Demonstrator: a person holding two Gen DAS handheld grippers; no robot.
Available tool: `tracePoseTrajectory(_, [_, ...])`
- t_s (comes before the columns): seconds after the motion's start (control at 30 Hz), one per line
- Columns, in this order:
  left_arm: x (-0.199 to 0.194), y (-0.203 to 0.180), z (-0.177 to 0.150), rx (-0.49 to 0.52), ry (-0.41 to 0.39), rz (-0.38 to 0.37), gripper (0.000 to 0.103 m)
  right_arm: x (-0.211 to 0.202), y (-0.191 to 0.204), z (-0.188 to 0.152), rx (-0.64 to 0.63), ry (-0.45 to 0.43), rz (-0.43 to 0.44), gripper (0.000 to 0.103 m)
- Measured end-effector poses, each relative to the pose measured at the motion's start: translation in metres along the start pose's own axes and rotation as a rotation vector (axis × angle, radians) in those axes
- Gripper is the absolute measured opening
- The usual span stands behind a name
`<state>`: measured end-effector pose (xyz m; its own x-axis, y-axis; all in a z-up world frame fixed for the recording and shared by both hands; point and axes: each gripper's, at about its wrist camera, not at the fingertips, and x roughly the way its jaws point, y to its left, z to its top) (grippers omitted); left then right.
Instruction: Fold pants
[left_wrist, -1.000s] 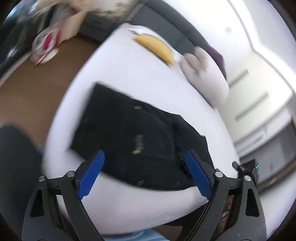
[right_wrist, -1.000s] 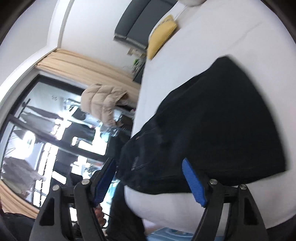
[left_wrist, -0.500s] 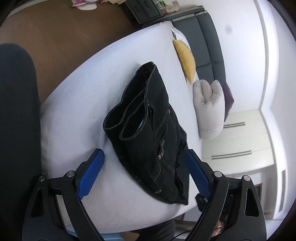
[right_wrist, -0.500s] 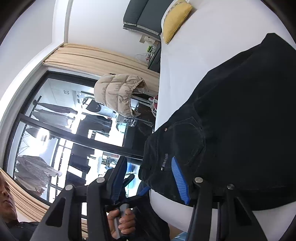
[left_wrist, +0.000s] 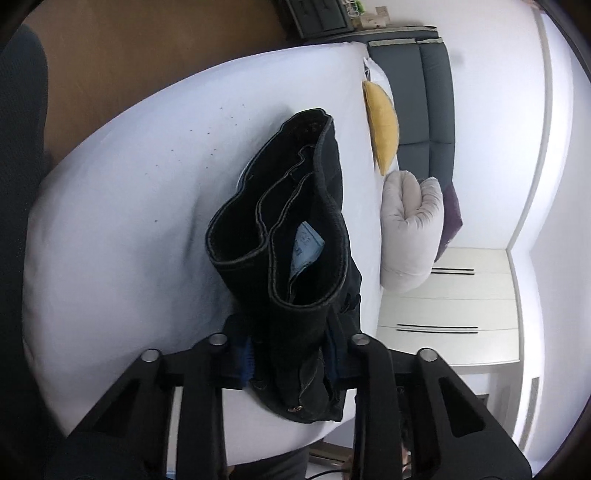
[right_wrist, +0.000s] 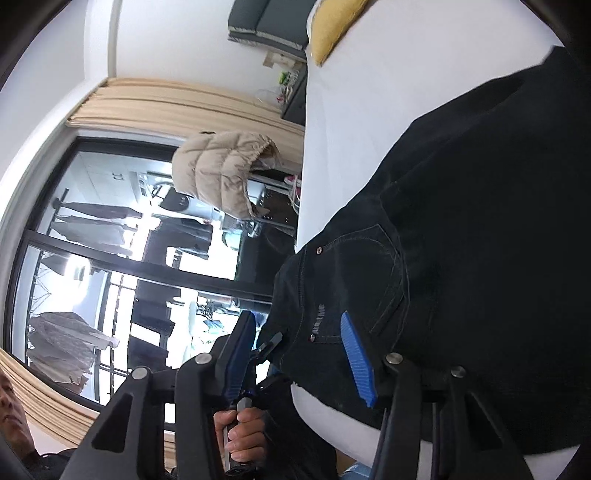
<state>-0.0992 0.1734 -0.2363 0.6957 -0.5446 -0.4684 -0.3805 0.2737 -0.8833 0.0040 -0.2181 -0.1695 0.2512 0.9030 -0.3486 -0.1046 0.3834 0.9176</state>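
Pants, dark denim, are lying on the near end of the white bed, bunched and partly folded, with their length running away from both grippers toward the grey headboard. That long axis is what I would say the coming move is turning on: the near end is at the bed's edge, right at the claws, and the far end is reaching up the mattress toward the yellow cushion and the pale rolled pillow, which are sitting well beyond the cloth. In the left wrist view the waistband is gaping open toward the camera, and inside that opening a light blue label is showing; nothing else seems to be in it. The left gripper is nearest to that end and is closing narrow on the cloth, with a thick wad of denim between its blue pads and bulging past them. The right gripper is standing about half open just off the pocket side of the pants, its right pad lying against the denim and its left pad out over the bed's edge, gripping nothing that I can see. Below it a hand is holding the handle of the other gripper.
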Motion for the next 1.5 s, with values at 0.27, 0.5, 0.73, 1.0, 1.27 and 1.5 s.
tracePoseTrajectory(0.27, [0.007, -0.03, -0.007, 0.168, -0.028, 0.086, 0.014, 0.044, -0.017, 0.042, 0.011, 0.162, -0.161, 0.053])
tracePoseTrajectory(0.5, [0.001, -0.083, -0.023, 0.39, -0.056, 0.159, 0.014, 0.078, -0.055, 0.056, 0.077, 0.251, -0.258, 0.029])
tracePoseTrajectory(0.73, [0.02, -0.143, -0.044, 0.602, -0.061, 0.212, 0.013, 0.073, -0.049, 0.04, -0.004, 0.174, -0.253, 0.036])
tracePoseTrajectory(1.0, [0.104, -0.241, -0.139, 1.095, -0.007, 0.291, 0.013, 0.012, 0.004, 0.067, -0.071, 0.042, -0.105, 0.091])
tracePoseTrajectory(1.27, [0.184, -0.234, -0.251, 1.439, 0.133, 0.343, 0.011, -0.012, -0.007, 0.078, -0.077, 0.152, -0.081, 0.101])
tracePoseTrajectory(1.5, [0.211, -0.232, -0.297, 1.582, 0.137, 0.404, 0.011, -0.015, -0.005, 0.08, -0.075, 0.141, -0.122, 0.101])
